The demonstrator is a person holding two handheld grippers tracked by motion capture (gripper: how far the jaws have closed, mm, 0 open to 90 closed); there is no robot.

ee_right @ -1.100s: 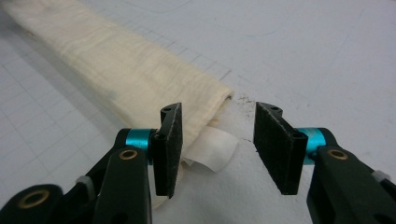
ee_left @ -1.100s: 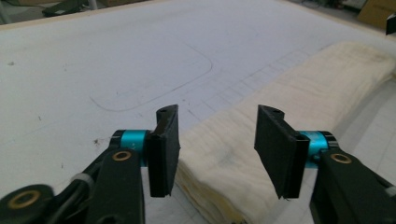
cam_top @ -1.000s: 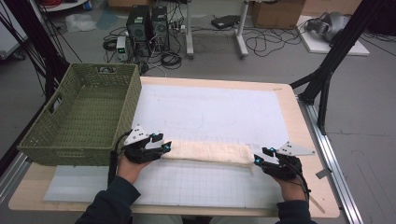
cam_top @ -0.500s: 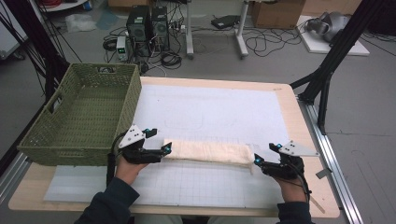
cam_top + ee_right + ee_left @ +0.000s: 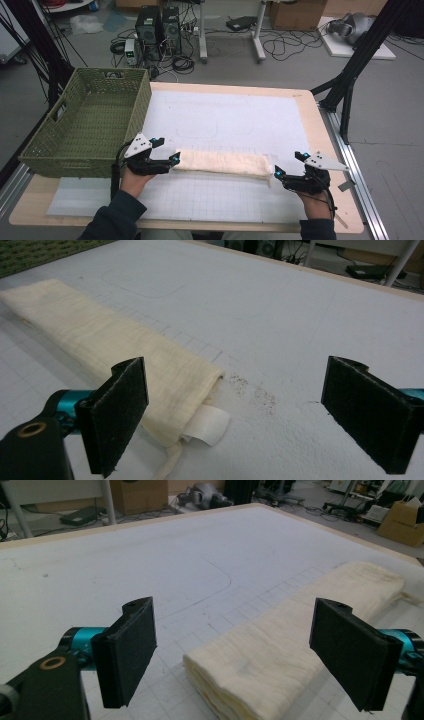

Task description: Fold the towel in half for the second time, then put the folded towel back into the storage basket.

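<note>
Folded towel [image 5: 222,163] flat on counter [image 5: 310,120]. Left gripper [image 5: 167,162], right gripper [image 5: 278,176] at its ends, fingers spread wide, empty. Likely pre-grasp; next: close on both ends.

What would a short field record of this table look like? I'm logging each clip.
cloth: folded cream towel, lying flat on the white mat
left hand-held gripper: open, jaws either side of the towel's end
right hand-held gripper: open, at the towel's other end, by its white tag
basket: green wicker, left of the mat
</note>
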